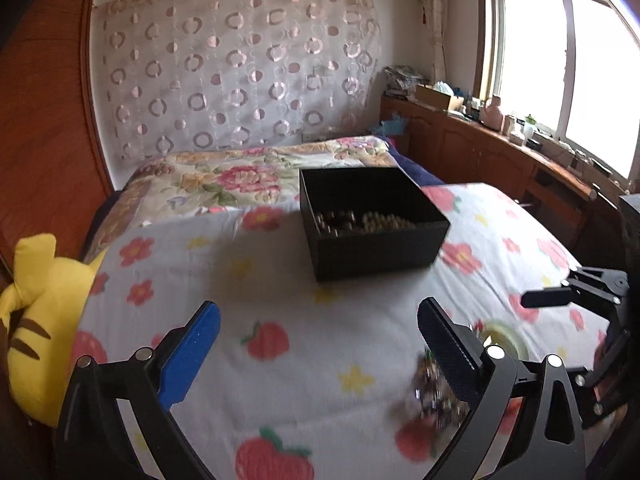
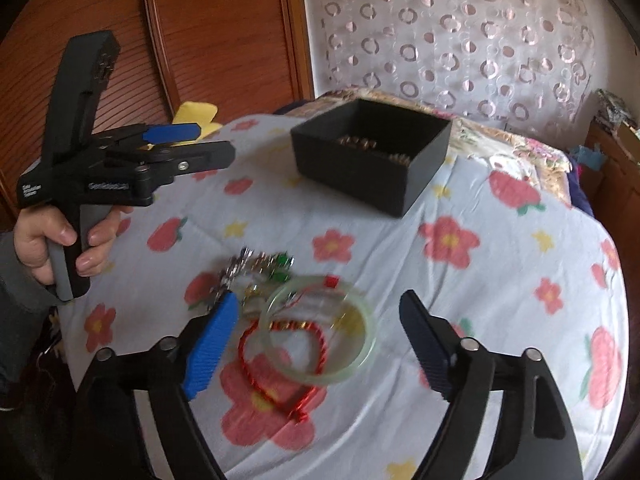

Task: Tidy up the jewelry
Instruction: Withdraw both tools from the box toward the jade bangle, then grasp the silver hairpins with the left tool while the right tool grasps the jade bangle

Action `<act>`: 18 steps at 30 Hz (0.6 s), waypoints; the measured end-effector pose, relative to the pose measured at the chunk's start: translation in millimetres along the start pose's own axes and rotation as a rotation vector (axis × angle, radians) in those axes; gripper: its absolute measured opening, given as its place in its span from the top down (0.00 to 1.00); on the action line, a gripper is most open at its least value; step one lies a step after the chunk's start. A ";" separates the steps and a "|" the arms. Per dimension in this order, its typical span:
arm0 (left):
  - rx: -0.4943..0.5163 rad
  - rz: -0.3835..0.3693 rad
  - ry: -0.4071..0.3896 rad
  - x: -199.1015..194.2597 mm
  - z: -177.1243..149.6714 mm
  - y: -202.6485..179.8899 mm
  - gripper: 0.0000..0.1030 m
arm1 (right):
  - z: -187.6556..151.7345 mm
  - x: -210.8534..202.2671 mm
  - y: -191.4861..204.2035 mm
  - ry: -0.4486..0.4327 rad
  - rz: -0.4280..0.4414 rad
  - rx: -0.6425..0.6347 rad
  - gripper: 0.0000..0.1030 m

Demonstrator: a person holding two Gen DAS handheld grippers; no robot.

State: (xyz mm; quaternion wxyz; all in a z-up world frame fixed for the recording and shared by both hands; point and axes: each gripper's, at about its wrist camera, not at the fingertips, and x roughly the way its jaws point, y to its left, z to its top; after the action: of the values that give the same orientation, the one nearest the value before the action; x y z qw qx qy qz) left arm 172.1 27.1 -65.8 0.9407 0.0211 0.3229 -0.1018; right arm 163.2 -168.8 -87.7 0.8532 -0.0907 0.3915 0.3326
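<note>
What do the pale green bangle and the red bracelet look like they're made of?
The bangle looks like jade or glass: translucent, glossy, and the bedspread pattern shows through it. The red bracelet looks like twisted cord or thread with small gold-coloured beads; motion blur leaves that uncertain.

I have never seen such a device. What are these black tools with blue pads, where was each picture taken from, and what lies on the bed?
A person holds two hand grippers; each carries a camera looking along its jaws. One picture comes from the left gripper, the other from the right gripper. Both stand open and hold nothing. On the flowered cover lie a green bangle, a red cord bracelet and blurred trinkets. The black box already holds beads.
</note>
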 end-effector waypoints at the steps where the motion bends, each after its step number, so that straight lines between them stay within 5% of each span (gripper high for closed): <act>1: 0.001 -0.008 0.010 -1.6 -4.5 -0.5 0.07 | -1.7 2.2 0.4 0.009 -0.001 -0.002 0.17; 15: 0.033 -0.071 0.078 -22.1 -45.8 -16.7 0.08 | -9.7 20.2 1.2 0.077 -0.019 -0.001 0.18; 18: 0.047 -0.075 0.102 -21.8 -49.1 -23.3 0.08 | -7.7 21.0 2.0 0.074 -0.040 -0.013 0.28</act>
State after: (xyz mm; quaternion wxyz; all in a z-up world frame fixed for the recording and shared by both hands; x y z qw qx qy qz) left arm 120.8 13.3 -90.7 0.9178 0.0361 0.3686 -0.1432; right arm 167.2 -160.1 -108.0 0.8440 -0.1162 0.4185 0.3146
